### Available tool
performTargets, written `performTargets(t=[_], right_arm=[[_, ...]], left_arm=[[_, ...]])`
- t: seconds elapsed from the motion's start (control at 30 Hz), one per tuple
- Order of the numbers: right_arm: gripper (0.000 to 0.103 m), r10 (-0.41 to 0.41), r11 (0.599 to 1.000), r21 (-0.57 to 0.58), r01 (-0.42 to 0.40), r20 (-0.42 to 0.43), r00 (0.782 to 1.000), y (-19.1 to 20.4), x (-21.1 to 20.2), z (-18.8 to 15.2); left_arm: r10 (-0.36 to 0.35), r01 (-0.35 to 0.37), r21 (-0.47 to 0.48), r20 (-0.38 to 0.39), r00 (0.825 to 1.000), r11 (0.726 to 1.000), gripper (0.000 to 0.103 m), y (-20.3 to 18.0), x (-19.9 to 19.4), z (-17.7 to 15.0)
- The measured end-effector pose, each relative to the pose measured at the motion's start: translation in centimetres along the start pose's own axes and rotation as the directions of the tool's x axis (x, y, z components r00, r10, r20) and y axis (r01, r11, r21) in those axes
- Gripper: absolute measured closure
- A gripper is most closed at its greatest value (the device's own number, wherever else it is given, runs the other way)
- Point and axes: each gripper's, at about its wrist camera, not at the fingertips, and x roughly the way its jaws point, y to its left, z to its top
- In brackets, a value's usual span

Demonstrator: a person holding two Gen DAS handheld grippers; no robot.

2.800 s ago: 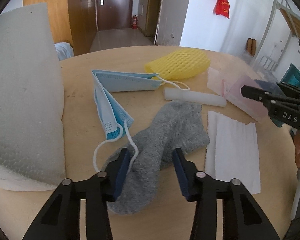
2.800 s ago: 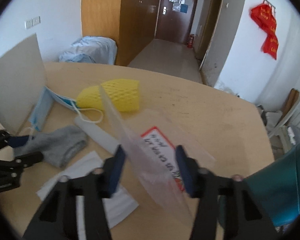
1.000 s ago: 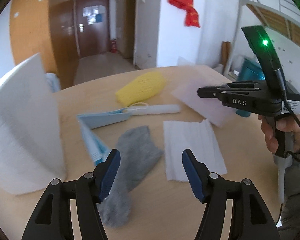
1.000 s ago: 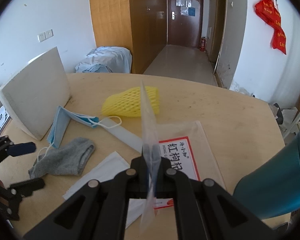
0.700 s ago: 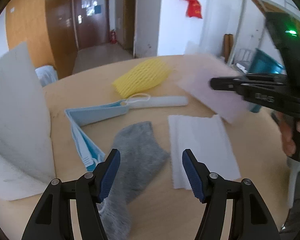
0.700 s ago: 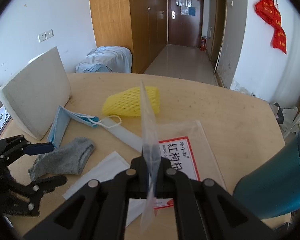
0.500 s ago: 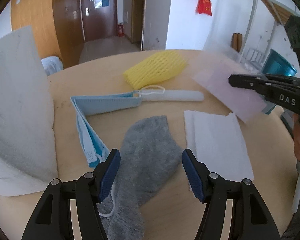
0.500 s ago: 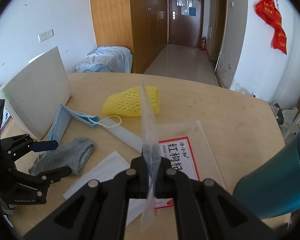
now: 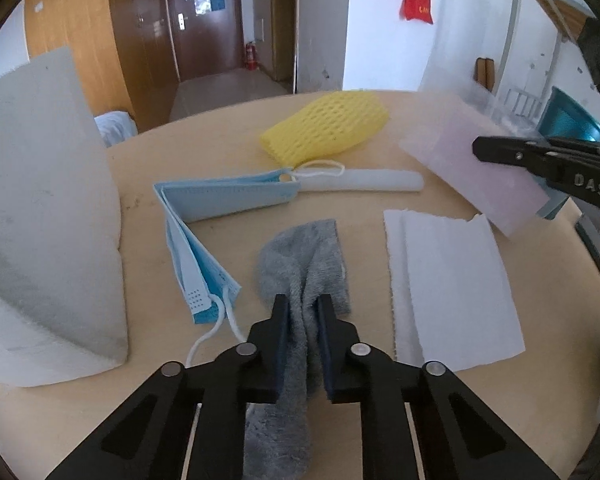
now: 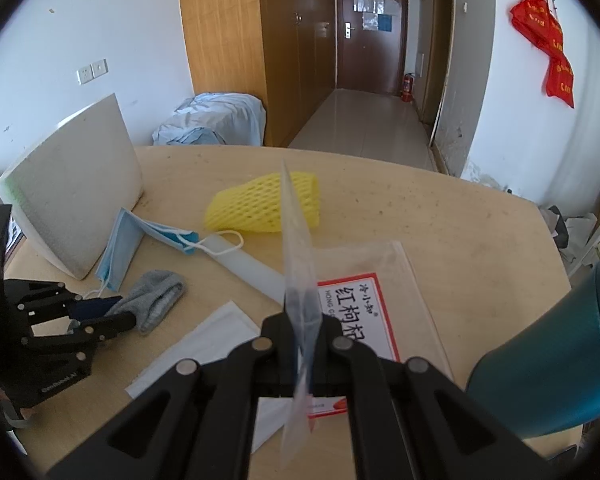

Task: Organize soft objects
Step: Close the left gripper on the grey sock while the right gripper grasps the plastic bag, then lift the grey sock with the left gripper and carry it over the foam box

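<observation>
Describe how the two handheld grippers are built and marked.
Both are matte black, with angular linkage arms and silver pivot pins. The left gripper has dark blue finger pads. The right gripper bears white "DAS" lettering on its side. No cables or sleeves are visible.

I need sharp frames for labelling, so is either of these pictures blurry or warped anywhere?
Left wrist view: fisheye bends the table edge; grey sock sharp, plastic bag looks hazy. Right wrist view: black corners, the bag's near edge soft, table items clear.
</observation>
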Motion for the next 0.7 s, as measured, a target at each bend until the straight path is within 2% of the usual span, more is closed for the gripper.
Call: performTargets(t=[0.3, 0.57, 0.63, 0.7], right_arm=[[0.099, 0.017, 1.0, 0.008, -0.017, 0.024, 1.0, -0.2, -0.6, 0.1], [0.099, 0.016, 1.0, 0.003, -0.016, 0.065, 0.998, 0.1, -1.9, 0.5], [0.099, 0.02, 1.0, -0.002, -0.02, 0.076, 0.997, 0.4, -2.3, 0.6], [0.099, 0.02, 1.0, -0.007, -0.02, 0.086, 0.996, 0.7, -2.7, 0.7]], left_arm=[[-0.025, 0.025, 0.0, 0.086, 0.996, 1.0, 0.09, -0.2, -3.4, -0.2], [-0.033, 0.043, -0.047, 0.193, 0.981, 0.998, 0.09, 1.6, -8.1, 0.2], [-0.034, 0.045, -0.049, 0.213, 0.977, 0.998, 0.09, 1.6, -9.2, -0.2], [-0.03, 0.042, -0.05, 0.233, 0.972, 0.998, 0.09, 1.1, -9.6, 0.7]])
